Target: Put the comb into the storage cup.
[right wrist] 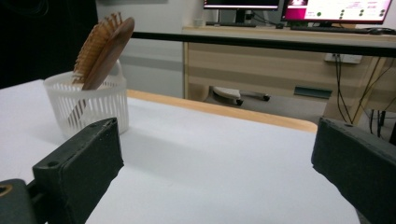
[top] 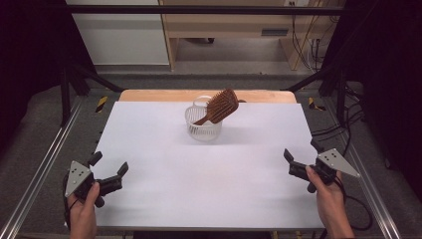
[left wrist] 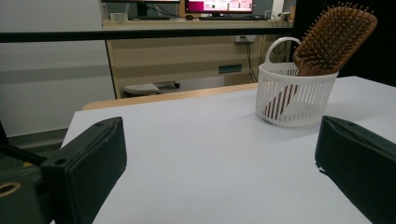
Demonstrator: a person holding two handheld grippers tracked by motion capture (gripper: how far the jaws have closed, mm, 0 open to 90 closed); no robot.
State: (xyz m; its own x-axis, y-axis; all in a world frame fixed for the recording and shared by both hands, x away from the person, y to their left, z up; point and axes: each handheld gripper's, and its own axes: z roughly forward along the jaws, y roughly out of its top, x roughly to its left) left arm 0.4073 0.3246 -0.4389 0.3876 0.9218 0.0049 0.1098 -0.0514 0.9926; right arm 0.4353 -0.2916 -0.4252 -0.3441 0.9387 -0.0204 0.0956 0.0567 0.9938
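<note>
A wooden hairbrush (top: 221, 105) stands handle-down and tilted in a small white slotted basket (top: 203, 127) at the far middle of the white table (top: 209, 179). My left gripper (top: 109, 163) rests open near the front left corner, held by a hand, with nothing between its jaws. My right gripper (top: 301, 150) is open at the right edge, likewise empty. In the left gripper view the basket (left wrist: 294, 100) and the brush (left wrist: 334, 39) sit ahead to the right of the gripper (left wrist: 224, 177). In the right gripper view the basket (right wrist: 88, 105) and brush (right wrist: 102, 46) are ahead to the left of the gripper (right wrist: 215, 177).
A wooden strip (top: 149, 94) runs along the table's far edge. Metal rails (top: 45, 159) flank both sides, and a black bar (top: 199, 9) crosses overhead at the back. Beyond stands a desk (left wrist: 187, 51) with monitors. Cables (top: 358, 209) trail at the right.
</note>
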